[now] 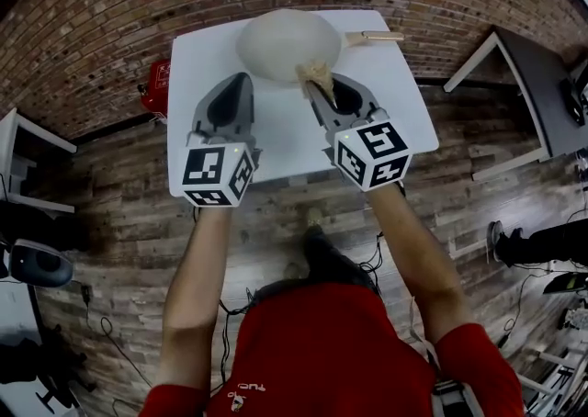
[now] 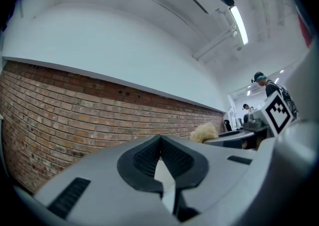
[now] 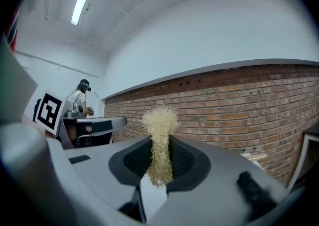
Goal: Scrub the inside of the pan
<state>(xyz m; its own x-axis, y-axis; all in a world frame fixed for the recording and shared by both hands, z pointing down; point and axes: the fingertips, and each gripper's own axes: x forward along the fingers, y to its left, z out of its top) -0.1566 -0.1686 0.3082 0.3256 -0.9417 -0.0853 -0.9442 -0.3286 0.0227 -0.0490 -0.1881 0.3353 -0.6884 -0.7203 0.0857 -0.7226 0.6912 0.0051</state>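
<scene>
Right claw (image 1: 317,83) pinches the scrubber (image 3: 159,125) beside the pan (image 1: 288,43).

Pan (image 1: 288,43) on table (image 1: 202,66), at far edge, handle (image 1: 375,37) right, scrubber (image 1: 315,73) just before it

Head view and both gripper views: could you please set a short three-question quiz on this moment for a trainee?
1. True or false: the left gripper holds something.
2. The pan sits: A) on the white table; B) on a stove; C) between two jaws.
3. What is the right gripper shut on?
Key: 1 false, it is shut and empty; 2 A; 3 the straw-coloured scrubber.
</scene>
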